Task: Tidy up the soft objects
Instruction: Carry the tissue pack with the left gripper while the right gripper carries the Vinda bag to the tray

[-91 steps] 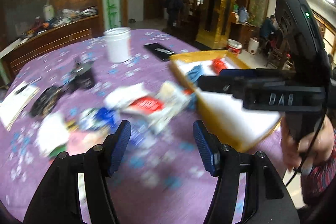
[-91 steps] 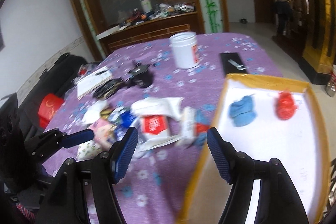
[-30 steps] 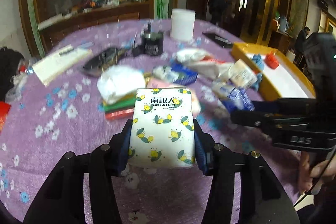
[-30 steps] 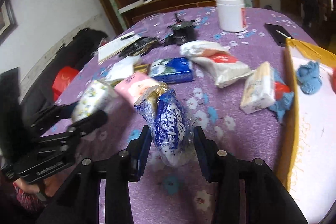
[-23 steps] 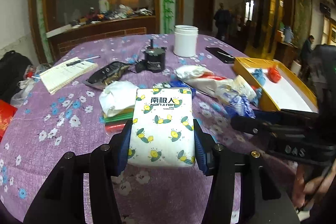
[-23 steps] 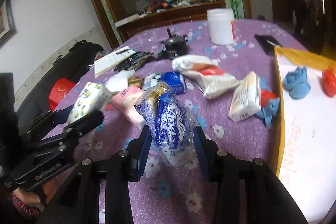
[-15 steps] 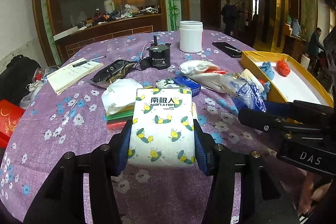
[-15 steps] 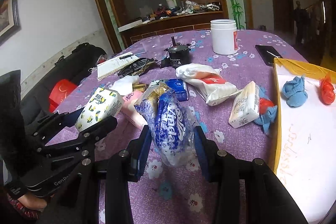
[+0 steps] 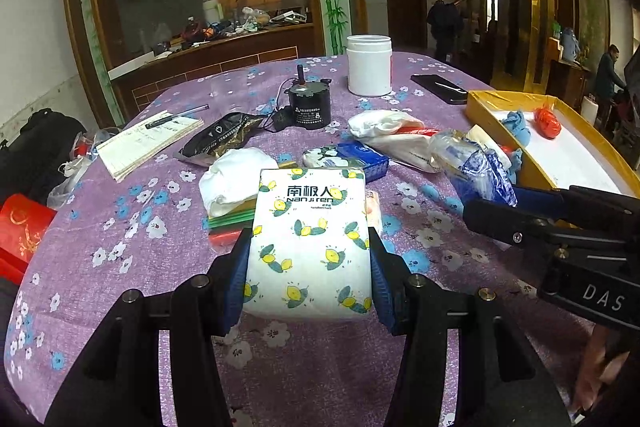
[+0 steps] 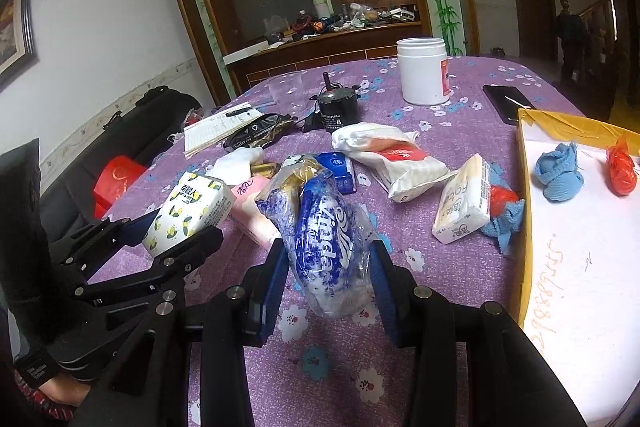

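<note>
- Holding two soft packs clear of the purple floral tablecloth (image 9: 120,247), one per gripper; three seconds earlier both sets of jaws gaped empty over the pile.
- Left gripper (image 9: 308,267): closed to the width of the lemon-print tissue pack (image 9: 310,243), pads pressed on its two long sides, printed face up toward the camera.
- Right gripper (image 10: 330,275): clamped on the blue-and-white tissue bag (image 10: 326,239), loose film crumpled between the pads, knotted end pointing away.
- Over the last second: both packs raised, camera views levelled out, grips unchanged; pick-up judged complete for both.
- Yellow-rimmed tray (image 10: 524,187) at right: white floor, already bearing a blue cloth (image 10: 558,177) and a red bundle (image 10: 620,169); judged the likely destination, nearer the right gripper.
- Remaining on the cloth: pink pack (image 10: 252,211) just beside the left gripper, dark blue pack (image 10: 340,171), white-and-red bag (image 10: 396,157), cream tissue pack (image 10: 464,203) leaning beside a second blue cloth (image 10: 506,217) against the tray wall.
- Not part of the sort, by judgement: white jar (image 10: 424,71), small motor (image 10: 336,109), notebook (image 10: 218,127), phone (image 10: 508,99).
- Task roughly early to midway: two items in the tray, two in hand, several waiting.
</note>
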